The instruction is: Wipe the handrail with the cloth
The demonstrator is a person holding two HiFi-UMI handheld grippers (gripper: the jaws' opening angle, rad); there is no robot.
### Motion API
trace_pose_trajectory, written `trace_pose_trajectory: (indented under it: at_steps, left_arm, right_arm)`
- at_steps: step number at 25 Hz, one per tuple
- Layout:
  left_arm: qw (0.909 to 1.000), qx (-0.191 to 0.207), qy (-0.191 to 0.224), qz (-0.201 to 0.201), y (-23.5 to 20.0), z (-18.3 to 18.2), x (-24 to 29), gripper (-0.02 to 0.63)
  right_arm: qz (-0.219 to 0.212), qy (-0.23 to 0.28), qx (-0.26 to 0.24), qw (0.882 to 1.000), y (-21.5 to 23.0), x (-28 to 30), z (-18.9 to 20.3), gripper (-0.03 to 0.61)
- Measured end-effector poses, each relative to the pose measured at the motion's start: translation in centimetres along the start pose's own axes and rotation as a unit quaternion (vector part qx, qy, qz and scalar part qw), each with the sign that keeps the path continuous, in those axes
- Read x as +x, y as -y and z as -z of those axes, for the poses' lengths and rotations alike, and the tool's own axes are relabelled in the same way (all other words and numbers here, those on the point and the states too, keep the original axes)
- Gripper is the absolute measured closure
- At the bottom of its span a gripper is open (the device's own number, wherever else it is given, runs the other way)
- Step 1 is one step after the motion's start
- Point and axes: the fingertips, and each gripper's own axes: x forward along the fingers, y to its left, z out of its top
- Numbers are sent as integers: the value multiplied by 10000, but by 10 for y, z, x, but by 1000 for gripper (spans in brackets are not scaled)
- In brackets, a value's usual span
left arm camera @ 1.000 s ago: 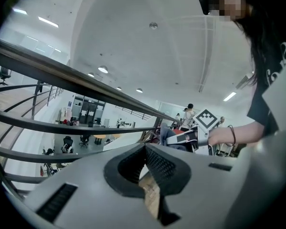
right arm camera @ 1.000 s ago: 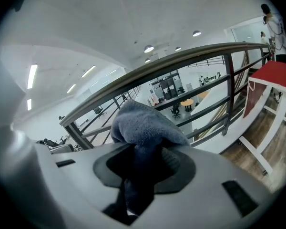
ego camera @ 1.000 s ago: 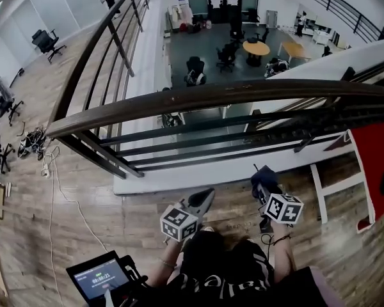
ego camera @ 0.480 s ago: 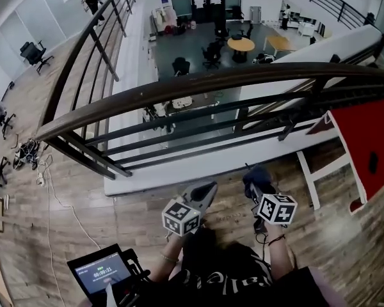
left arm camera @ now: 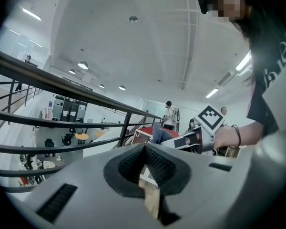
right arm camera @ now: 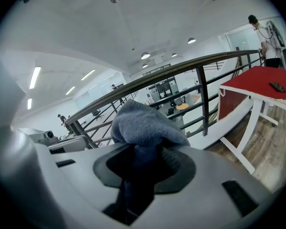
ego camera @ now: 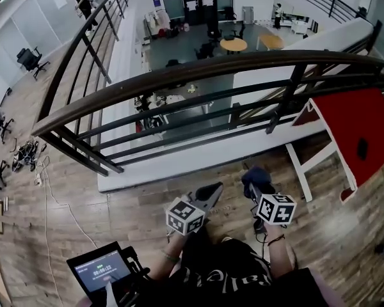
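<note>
I am holding my left gripper (left arm camera: 145, 162) low, its jaws drawn together at the tips with nothing between them. It is sitting well short of the handrail (ego camera: 198, 69), which is running across ahead of and above both pairs of jaws.

To the right of it, my right gripper (right arm camera: 145, 162) is clamping the cloth (right arm camera: 143, 125). The jaws are closing on its lower part, and the rest is bulging out past the tips as a rounded wad. That wad is pointing toward the rail but is hanging well apart from it, so no wiping is under way yet.

I am judging the cloth to be light, soft and limp. It should be flattening and wrapping onto the rail under pressure, not pushing back. Its nap will probably be dragging on the surface, so a long stroke could be tugging it out of my jaws. I am therefore favouring a deep hold on the bunched middle, as now, with a free pad left beyond the tips so that fabric, not jaw, is meeting the rail. The rail itself I am taking to be rigid and fixed, something to press against and not to grasp.

The cloth is showing grey-blue, plush like towelling, with soft folds where the jaws are gathering it. The rail is showing as a dark brown, slightly glossy rounded bar over dark horizontal rods and posts, curving away to the left of my jaws.
</note>
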Motion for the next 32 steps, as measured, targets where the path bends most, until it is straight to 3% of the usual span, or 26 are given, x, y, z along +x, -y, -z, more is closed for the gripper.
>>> trace_pose_trajectory:
  at_steps: [8,24,32]
  left_arm:
    - [9999,62,-70,-135,85,13,1,614]
    - [9984,49,62,-555,101,43,-42,614]
    - [9996,77,-15,-266,106,45,-30,614]
  right_arm:
    - [-285,-136,-255,9992,12,-68,18,476]
    - [-650,-260,-524,9962,-18,-80,61,476]
    - [-445,-142,-436,9980,-7,-88,62,476]
